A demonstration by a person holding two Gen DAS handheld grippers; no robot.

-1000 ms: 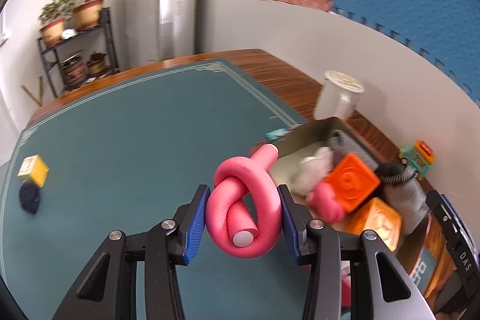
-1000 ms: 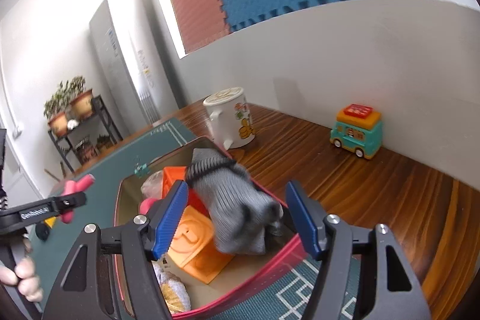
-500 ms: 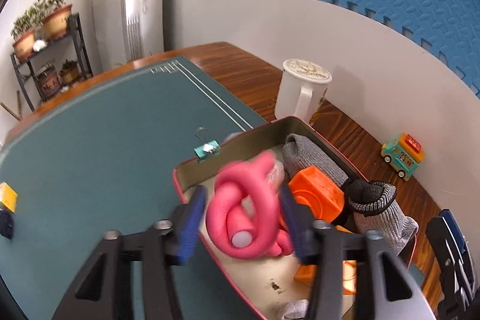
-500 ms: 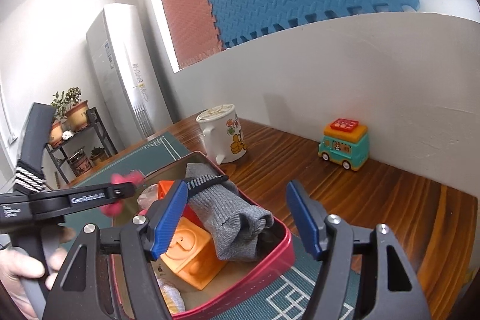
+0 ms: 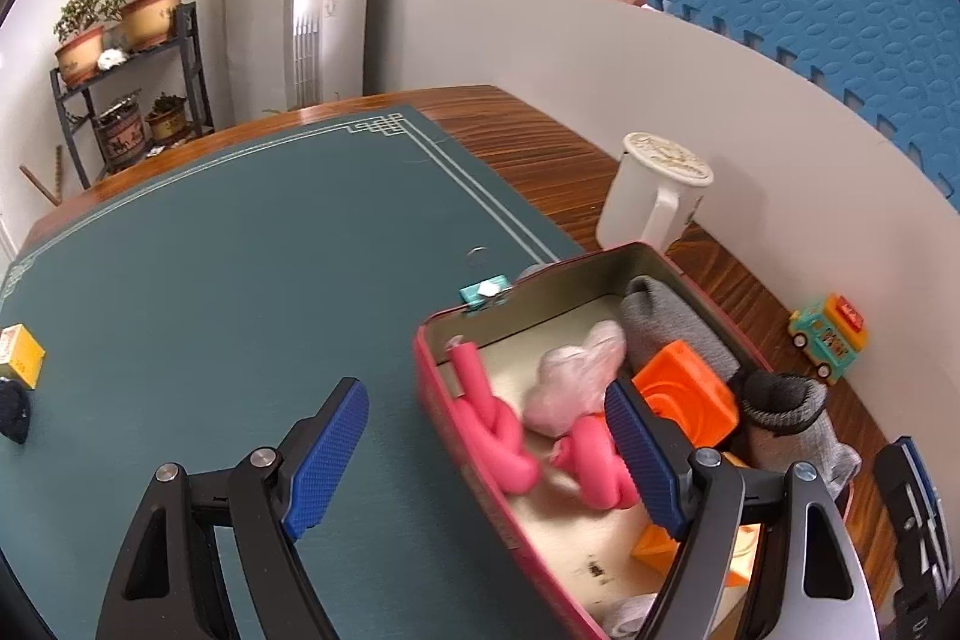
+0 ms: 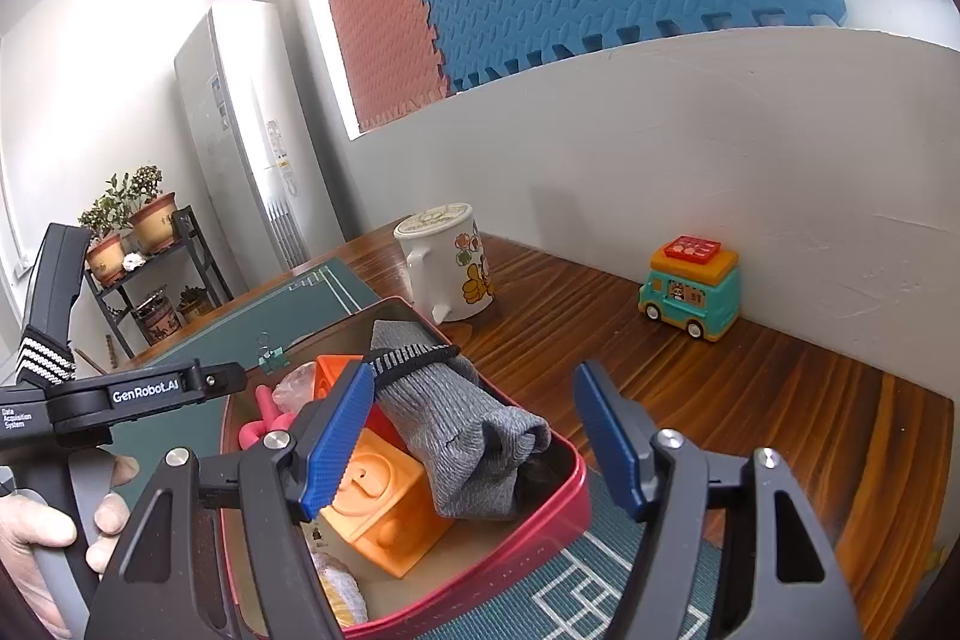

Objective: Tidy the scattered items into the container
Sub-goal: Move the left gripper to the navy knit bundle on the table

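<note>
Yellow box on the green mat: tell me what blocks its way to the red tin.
Nothing visible does. The yellow box sits at the mat's left edge beside a dark item; bare green mat stretches from it to the red tin. The left gripper hangs open over the tin's near wall.

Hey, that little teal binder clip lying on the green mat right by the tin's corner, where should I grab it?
Pinch the teal binder clip by its upright wire loop, coming from above on the mat side. The loop stands clear of the green mat, while the body sits low against the red tin.

Bright daylight glares from the upper right; fisheye edges bend and darken, slight motion blur.
</note>
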